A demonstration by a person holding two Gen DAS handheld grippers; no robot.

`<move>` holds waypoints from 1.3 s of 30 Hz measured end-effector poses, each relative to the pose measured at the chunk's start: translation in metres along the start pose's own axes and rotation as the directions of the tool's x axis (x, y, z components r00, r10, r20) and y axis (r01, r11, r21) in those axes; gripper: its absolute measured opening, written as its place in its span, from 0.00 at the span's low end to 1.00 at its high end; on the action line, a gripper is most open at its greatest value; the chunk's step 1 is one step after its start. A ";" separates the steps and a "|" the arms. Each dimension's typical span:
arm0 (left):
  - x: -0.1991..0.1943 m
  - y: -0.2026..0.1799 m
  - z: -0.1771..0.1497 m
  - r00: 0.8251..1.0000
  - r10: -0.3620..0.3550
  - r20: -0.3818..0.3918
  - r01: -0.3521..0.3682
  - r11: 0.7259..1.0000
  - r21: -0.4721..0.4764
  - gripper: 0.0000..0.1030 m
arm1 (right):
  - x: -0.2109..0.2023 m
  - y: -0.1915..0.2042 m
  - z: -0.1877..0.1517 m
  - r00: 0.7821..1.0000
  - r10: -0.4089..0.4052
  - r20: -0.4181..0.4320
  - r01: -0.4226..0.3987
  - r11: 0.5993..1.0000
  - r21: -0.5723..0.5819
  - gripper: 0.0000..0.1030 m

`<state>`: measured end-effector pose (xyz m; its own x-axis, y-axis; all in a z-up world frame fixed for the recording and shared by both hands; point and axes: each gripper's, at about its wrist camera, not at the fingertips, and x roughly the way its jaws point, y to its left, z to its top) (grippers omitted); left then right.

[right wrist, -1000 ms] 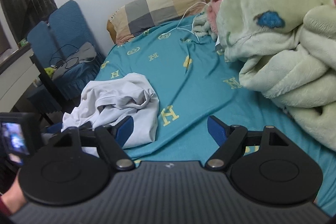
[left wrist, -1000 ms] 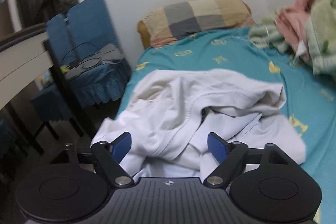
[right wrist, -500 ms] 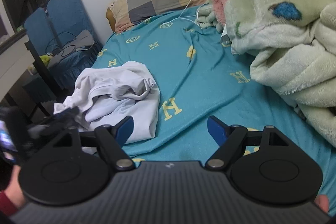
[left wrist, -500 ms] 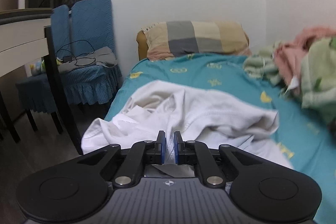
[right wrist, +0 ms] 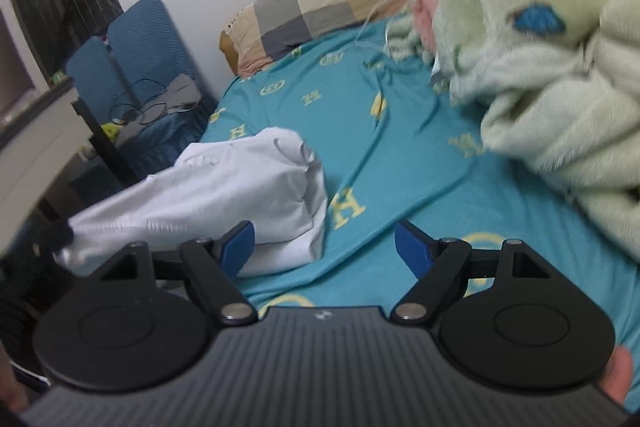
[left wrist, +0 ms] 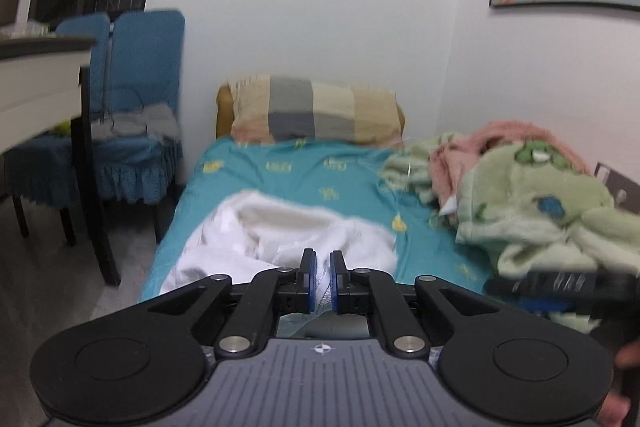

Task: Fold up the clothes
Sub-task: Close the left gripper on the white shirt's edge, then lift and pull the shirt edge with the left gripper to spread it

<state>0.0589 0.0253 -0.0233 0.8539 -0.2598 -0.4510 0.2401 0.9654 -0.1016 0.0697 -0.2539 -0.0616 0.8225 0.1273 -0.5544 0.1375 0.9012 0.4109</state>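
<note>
A crumpled white garment (left wrist: 280, 239) lies near the left edge of the bed with the teal sheet (left wrist: 344, 183). My left gripper (left wrist: 322, 277) is shut on a fold of its near edge, and the cloth stretches from the pads back to the pile. In the right wrist view the white garment (right wrist: 224, 195) is pulled taut toward the lower left, where the left gripper (right wrist: 56, 239) shows as a dark blur at its corner. My right gripper (right wrist: 325, 247) is open above the sheet (right wrist: 360, 131), just right of the garment, holding nothing.
A fuzzy green and pink blanket heap (right wrist: 540, 67) fills the bed's right side. A checked pillow (left wrist: 316, 115) lies at the head against the wall. Blue chairs (left wrist: 136, 99) and a white table (left wrist: 36, 95) stand left of the bed. A white cable (right wrist: 380, 31) lies near the pillow.
My left gripper closed on the garment's near edge and has lifted and drawn it back, stretching the cloth. The right gripper stayed open and moved in closer to the garment.
</note>
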 end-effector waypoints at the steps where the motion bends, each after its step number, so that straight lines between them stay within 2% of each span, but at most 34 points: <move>1: 0.008 0.004 -0.007 0.999 0.018 -0.043 -0.019 1.000 -0.011 0.07 | -0.001 -0.002 -0.001 1.000 0.009 -0.010 -0.009 1.000 0.020 0.77; 3: 0.028 0.013 -0.021 0.988 0.066 -0.136 -0.070 0.997 -0.024 0.08 | 0.001 -0.003 -0.002 1.000 0.004 -0.026 -0.003 0.999 0.038 0.77; 6: 0.056 0.021 -0.036 0.959 0.140 -0.245 -0.145 0.989 -0.002 0.08 | 0.005 -0.001 -0.005 0.999 -0.007 -0.045 0.009 0.999 0.048 0.77; 9: 0.064 0.017 -0.043 0.950 0.160 -0.268 -0.153 0.987 0.047 0.11 | 0.008 0.001 -0.007 0.998 -0.008 -0.058 0.010 0.999 0.038 0.77; 11: 0.060 0.014 -0.046 0.952 0.166 -0.257 -0.148 0.985 0.086 0.13 | 0.010 0.004 -0.008 0.998 -0.009 -0.067 0.011 1.000 0.028 0.77; 14: 0.048 -0.003 -0.048 0.965 0.166 -0.201 -0.130 0.975 0.183 0.20 | 0.012 0.005 -0.009 0.997 0.001 -0.078 0.001 1.000 0.027 0.77; 17: 0.039 -0.025 -0.050 0.978 0.156 -0.139 -0.112 0.953 0.281 0.34 | 0.013 0.004 -0.009 0.996 0.011 -0.084 -0.008 0.999 0.038 0.77; 20: 0.051 -0.043 -0.058 0.979 0.172 -0.112 -0.119 0.920 0.373 0.39 | 0.013 0.002 -0.009 0.996 0.022 -0.089 -0.017 0.999 0.051 0.77; 23: 0.065 -0.061 -0.067 0.978 0.188 -0.086 -0.128 0.877 0.463 0.39 | 0.012 0.001 -0.009 0.995 0.029 -0.090 -0.023 0.998 0.062 0.77; 27: 0.096 -0.064 -0.076 0.973 0.224 -0.045 -0.166 0.828 0.535 0.38 | 0.012 0.000 -0.009 0.995 0.027 -0.091 -0.021 0.997 0.068 0.77; 29: 0.094 -0.059 -0.069 0.978 0.206 -0.034 -0.163 0.857 0.490 0.34 | 0.011 0.000 -0.010 0.996 0.023 -0.090 -0.018 0.998 0.066 0.77; 31: 0.088 -0.052 -0.060 0.984 0.179 -0.023 -0.152 0.889 0.432 0.21 | 0.012 -0.001 -0.010 0.996 0.022 -0.089 -0.016 0.998 0.067 0.77; 32: 0.086 -0.049 -0.056 0.986 0.166 -0.017 -0.145 0.904 0.403 0.11 | 0.012 -0.002 -0.010 0.996 0.023 -0.089 -0.017 0.998 0.068 0.77; 33: 0.083 -0.046 -0.051 0.988 0.152 -0.010 -0.138 0.918 0.373 0.06 | 0.012 -0.002 -0.009 0.996 0.024 -0.090 -0.018 0.997 0.070 0.77; 37: 0.072 -0.033 -0.034 0.995 0.102 0.021 -0.104 0.962 0.251 0.05 | 0.011 0.001 -0.010 0.997 0.029 -0.074 -0.025 0.998 0.053 0.77; 39: 0.055 -0.032 -0.024 0.998 0.031 0.048 -0.039 0.980 0.197 0.04 | 0.009 0.003 -0.011 0.998 0.031 -0.063 -0.029 0.999 0.039 0.77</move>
<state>0.0876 -0.0195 -0.0662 0.8818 -0.2308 -0.4112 0.2924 0.9518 0.0929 0.0719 -0.2459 -0.0733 0.7900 0.1814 -0.5856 0.1349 0.8803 0.4547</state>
